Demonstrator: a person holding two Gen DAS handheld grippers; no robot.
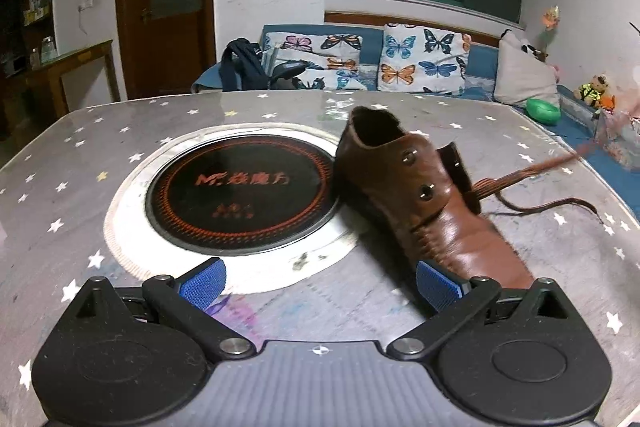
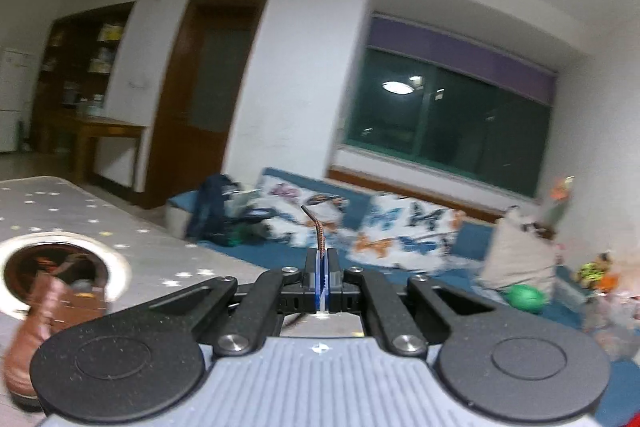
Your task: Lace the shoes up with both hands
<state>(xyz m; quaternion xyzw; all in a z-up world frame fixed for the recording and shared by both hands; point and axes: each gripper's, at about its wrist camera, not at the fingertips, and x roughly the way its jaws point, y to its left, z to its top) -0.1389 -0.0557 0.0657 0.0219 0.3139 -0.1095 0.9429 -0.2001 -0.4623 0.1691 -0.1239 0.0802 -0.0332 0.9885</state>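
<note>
The right gripper [image 2: 321,263] has its blue pads clenched on the lace [image 2: 319,235] — the dark tip pokes up above them. The left gripper [image 1: 320,279] hangs released, one pad [image 1: 438,285] just beside the toe of the brown shoe [image 1: 424,195] on the starry table [image 1: 80,155], next to the round cooktop [image 1: 240,191]. A blurred lace strand runs off rightward.

shoe [image 2: 48,327] blurred and cut off, lace [image 1: 560,163] perhaps motion-smeared
</note>
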